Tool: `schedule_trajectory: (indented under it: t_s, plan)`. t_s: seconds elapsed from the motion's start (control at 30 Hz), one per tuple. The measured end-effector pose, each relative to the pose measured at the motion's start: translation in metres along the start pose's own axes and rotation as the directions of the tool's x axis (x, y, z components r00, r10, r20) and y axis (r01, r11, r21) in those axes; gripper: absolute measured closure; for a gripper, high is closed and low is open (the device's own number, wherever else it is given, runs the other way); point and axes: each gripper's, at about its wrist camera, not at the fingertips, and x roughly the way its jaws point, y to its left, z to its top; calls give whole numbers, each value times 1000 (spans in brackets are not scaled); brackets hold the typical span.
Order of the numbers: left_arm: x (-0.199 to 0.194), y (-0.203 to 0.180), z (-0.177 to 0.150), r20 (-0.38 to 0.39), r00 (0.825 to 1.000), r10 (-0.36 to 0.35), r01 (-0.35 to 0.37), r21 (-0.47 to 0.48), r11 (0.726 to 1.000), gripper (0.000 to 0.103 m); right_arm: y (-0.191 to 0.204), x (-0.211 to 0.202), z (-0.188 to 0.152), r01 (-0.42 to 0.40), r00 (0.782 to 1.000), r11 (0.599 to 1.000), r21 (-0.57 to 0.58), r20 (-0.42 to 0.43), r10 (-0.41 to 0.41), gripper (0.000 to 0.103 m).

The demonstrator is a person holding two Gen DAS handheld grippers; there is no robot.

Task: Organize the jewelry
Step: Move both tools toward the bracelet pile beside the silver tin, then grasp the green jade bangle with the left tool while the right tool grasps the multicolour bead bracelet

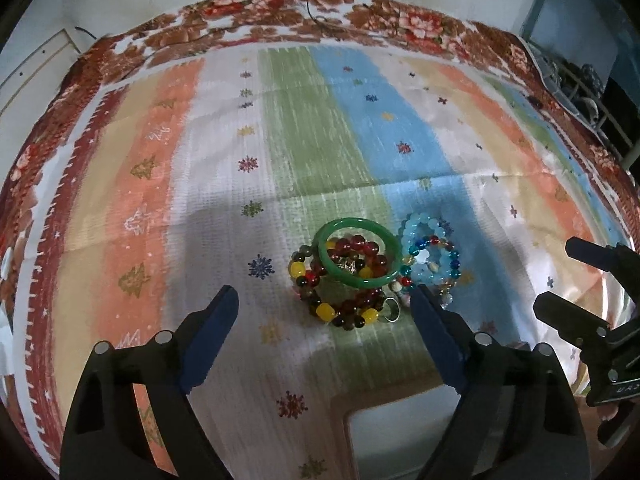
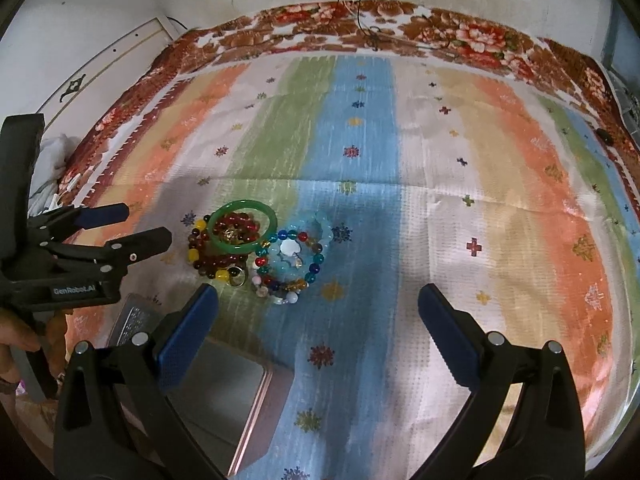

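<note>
The jewelry pile (image 1: pixel 352 276) lies on the striped cloth (image 1: pixel 280 140) just ahead of the left tool (image 1: pixel 324 304), between its released fingertips, while the right tool (image 2: pixel 318 300), also released, points past its right side.

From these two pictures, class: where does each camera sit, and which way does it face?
Left wrist: on the left gripper, facing down at the green bangle; own fingers, right gripper at right.
Right wrist: on the right gripper, facing down at the striped cloth; own fingers, a hand.
Shared: bangle, bead bracelets, cloth.
</note>
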Motion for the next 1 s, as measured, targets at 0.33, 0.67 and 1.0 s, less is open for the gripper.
schedule_trajectory:
  t_s: [0.33, 0.67, 1.0]
  plan:
    - [33, 7, 14, -74, 997, 4, -5, -8, 1000, 31, -11, 34, 10, -41, 994, 997, 64, -96, 47, 5]
    - [60, 13, 29, -127, 992, 1, -1, -1, 1000, 50, -12, 63, 15, -24, 987, 997, 67, -160, 34, 21]
    - [78, 11, 36, -158, 987, -5, 10, 29, 1000, 61, -16, 82, 17, -29, 980, 995, 97, -194, 48, 34]
